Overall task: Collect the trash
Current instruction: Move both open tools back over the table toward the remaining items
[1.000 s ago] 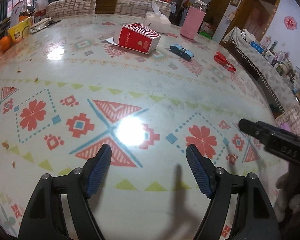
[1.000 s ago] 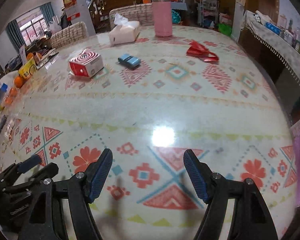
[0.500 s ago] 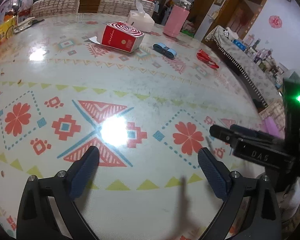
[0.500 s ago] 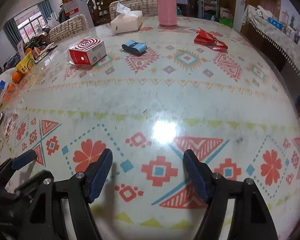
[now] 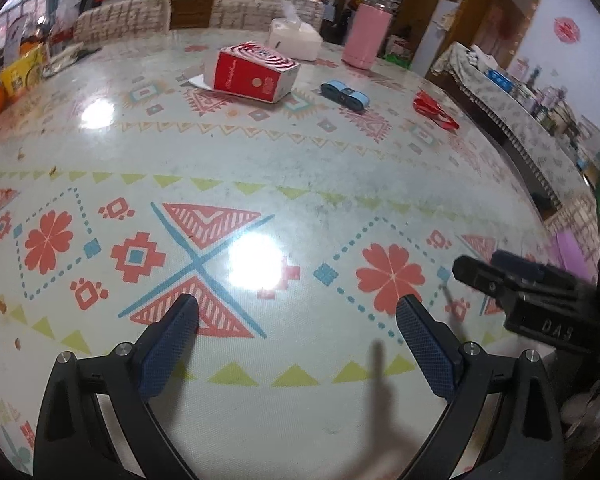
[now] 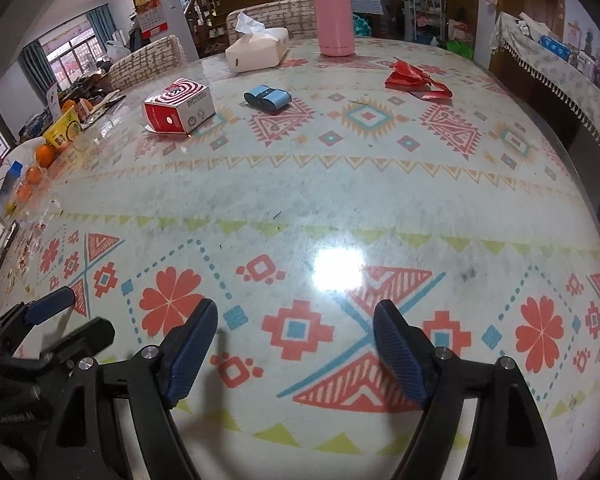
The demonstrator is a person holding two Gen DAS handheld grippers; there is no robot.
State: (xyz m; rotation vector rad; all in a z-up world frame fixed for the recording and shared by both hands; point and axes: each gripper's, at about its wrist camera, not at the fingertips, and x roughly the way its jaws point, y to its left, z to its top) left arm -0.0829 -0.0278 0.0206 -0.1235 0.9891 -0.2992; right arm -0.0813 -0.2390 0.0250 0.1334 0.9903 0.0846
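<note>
Hovering over the near edge of the patterned worktop [image 6: 379, 200], both grippers were empty and nothing had been collected yet.

The left gripper [image 5: 298, 332] held its jaws spread wide with nothing between them; the right gripper [image 6: 296, 344] had its jaws opening, also on bare cloth. The likely trash lay well apart on the far side: a crumpled red wrapper [image 6: 415, 80], a red-and-white carton [image 6: 178, 106] and a small blue packet [image 6: 267, 98], near a tissue box [image 6: 256, 50] and a pink flask [image 6: 333, 14]. To do the step well, each gripper would probably need to reach far across, take the flimsy wrapper low and by its bunched middle, straddle the carton across its narrow sides, and leave the flask and tissues untouched.
</note>
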